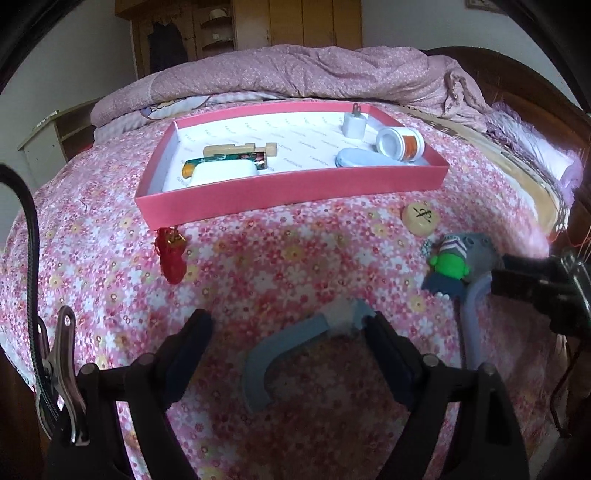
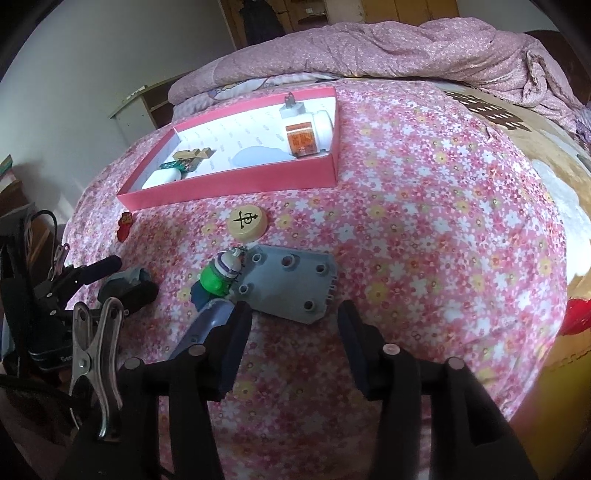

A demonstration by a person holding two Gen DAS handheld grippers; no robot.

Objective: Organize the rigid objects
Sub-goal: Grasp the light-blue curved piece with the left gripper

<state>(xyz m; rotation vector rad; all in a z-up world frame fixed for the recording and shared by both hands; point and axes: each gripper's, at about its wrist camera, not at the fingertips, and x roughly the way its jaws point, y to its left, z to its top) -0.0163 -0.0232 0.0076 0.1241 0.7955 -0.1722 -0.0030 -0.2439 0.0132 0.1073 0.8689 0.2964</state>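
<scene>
Left gripper (image 1: 291,332) spreading around grey hook (image 1: 280,347) (box-bound, likely); right gripper (image 2: 295,325) spreading near plate (image 2: 291,284).

- I see a floral sheet (image 1: 280,258) covering the bed, pink with white and yellow flowers.
- A rumpled pink quilt (image 1: 332,70) lies heaped along the far edge of the bed.
- A wooden wardrobe (image 1: 295,22) stands against the far wall, with open shelves (image 1: 218,33) at its left.
- A dark garment (image 1: 166,44) hangs beside those shelves.
- A low cabinet (image 1: 55,136) stands left of the bed, against the white wall (image 2: 92,74).
- A dark wooden headboard (image 1: 517,85) borders the bed's right side.
</scene>
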